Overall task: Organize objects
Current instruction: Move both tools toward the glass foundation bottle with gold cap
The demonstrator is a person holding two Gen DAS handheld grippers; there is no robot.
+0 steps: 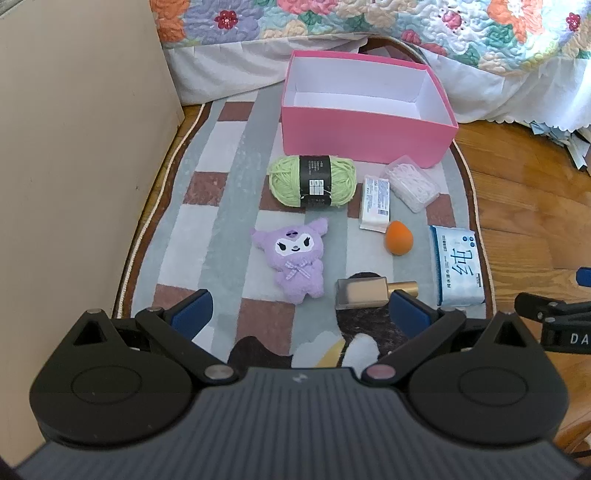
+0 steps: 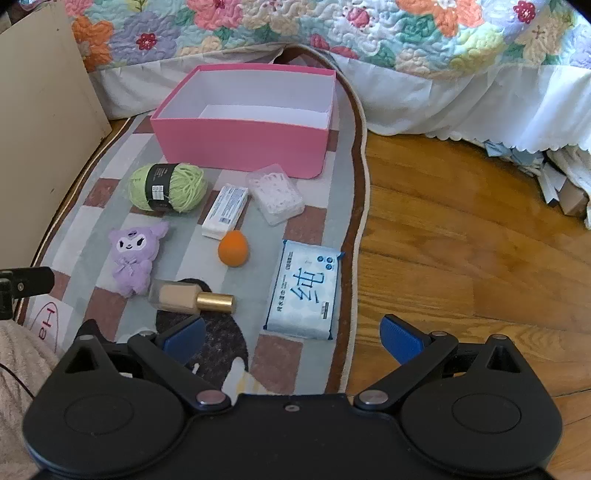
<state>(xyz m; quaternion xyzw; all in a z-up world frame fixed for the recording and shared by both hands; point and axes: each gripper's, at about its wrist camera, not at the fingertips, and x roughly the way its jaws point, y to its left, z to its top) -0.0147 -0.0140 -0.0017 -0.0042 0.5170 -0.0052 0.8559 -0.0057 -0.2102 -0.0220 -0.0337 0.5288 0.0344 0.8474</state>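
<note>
An open pink box [image 1: 364,142] stands empty at the far end of a checked rug [image 1: 221,236] beside a bed with a floral quilt [image 1: 369,22], and by the look of things the tidying has not begun. All seven items lie loose on the rug in front of the box: a ball of green yarn [image 1: 312,180] nearest its front wall, a blue wet-wipes pack [image 2: 303,290] at the rug's right edge, a purple plush toy [image 1: 291,254], a clear plastic case of white pieces [image 1: 410,182], a white wrapped bar [image 1: 375,203], a foundation bottle with a gold cap [image 2: 190,296], and an orange makeup sponge [image 1: 398,237]. The left gripper [image 1: 301,314] and right gripper [image 2: 291,338] hover over the near end of the rug, jaws spread wide and holding nothing.
</note>
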